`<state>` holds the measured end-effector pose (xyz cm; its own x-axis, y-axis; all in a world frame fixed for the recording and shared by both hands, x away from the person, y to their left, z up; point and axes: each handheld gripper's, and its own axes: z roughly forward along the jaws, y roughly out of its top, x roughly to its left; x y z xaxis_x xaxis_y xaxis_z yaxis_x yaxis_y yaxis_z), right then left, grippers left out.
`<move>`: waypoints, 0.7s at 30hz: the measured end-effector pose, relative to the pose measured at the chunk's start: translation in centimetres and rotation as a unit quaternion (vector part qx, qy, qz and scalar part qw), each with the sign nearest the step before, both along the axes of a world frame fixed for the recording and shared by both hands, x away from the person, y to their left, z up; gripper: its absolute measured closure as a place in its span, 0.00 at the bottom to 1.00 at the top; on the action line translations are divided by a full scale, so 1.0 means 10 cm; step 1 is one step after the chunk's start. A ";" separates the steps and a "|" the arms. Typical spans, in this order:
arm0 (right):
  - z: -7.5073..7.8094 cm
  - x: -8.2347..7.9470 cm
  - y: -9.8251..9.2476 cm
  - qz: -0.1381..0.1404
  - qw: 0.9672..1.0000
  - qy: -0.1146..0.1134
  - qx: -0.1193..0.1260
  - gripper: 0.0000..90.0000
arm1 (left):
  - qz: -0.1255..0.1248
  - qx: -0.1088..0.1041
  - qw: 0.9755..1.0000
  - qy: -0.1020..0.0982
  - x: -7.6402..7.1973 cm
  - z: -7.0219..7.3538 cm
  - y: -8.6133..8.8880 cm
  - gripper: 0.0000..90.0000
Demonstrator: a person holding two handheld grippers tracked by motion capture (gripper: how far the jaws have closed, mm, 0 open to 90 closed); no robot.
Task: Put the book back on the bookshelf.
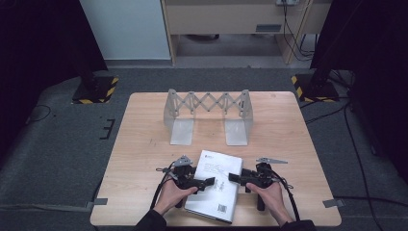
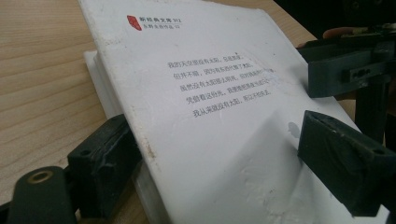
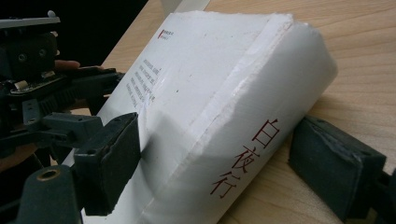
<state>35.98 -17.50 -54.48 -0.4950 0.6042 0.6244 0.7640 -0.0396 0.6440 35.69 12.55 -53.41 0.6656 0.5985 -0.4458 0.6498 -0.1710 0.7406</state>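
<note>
Book: thick white paperback book is bracketed at 9 and 3 o'clock for lifting | left gripper: wide, fore-edge between jaws, unpressed | right gripper: spine straddled, clamping unclear | stand: grey metal expanding bookend rack waits at 12 o'clock on surface

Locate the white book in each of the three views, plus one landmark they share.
High view: white book lies near the table's front edge, between the two tools.
Left gripper view: its back cover rises from bottom centre to the top, between the jaws.
Right gripper view: its spine faces the camera at centre, between the jaws.
Shared landmark: the red logo by the book's far corner.
</note>
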 end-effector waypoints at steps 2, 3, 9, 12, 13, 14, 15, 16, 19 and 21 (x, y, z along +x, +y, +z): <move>0.00 0.00 0.00 0.000 1.000 0.000 0.000 0.19 | 0.000 -0.002 1.000 0.008 0.01 -0.01 0.00 0.13; 0.00 0.00 0.00 0.001 1.000 -0.001 -0.001 0.19 | 0.000 -0.001 1.000 0.008 0.01 0.00 0.00 0.13; 0.00 0.01 0.00 0.001 1.000 -0.002 0.000 0.18 | 0.003 -0.003 1.000 0.013 0.02 -0.03 -0.04 0.06; 0.00 0.00 0.00 0.001 1.000 -0.002 0.000 0.18 | 0.011 -0.010 1.000 -0.001 0.01 -0.07 -0.05 0.02; 0.00 0.00 0.00 0.000 1.000 -0.001 0.000 0.18 | 0.010 -0.009 1.000 -0.004 0.00 -0.06 -0.06 0.02; 0.00 0.00 0.00 0.001 1.000 -0.002 0.000 0.18 | 0.011 -0.009 1.000 -0.005 0.00 -0.06 -0.06 0.02; 0.00 0.00 0.00 0.001 1.000 -0.002 0.000 0.18 | 0.011 -0.009 1.000 -0.005 0.00 -0.06 -0.06 0.02; 0.00 0.00 0.00 0.001 1.000 -0.002 0.000 0.18 | 0.011 -0.011 1.000 -0.003 0.00 -0.07 -0.06 0.02; 0.00 0.01 0.00 0.001 1.000 0.000 0.002 0.18 | 0.006 -0.010 1.000 -0.002 0.01 -0.07 -0.06 0.01; 0.00 0.01 0.00 0.001 1.000 0.000 0.002 0.18 | 0.005 -0.005 1.000 -0.003 0.01 -0.06 -0.08 0.00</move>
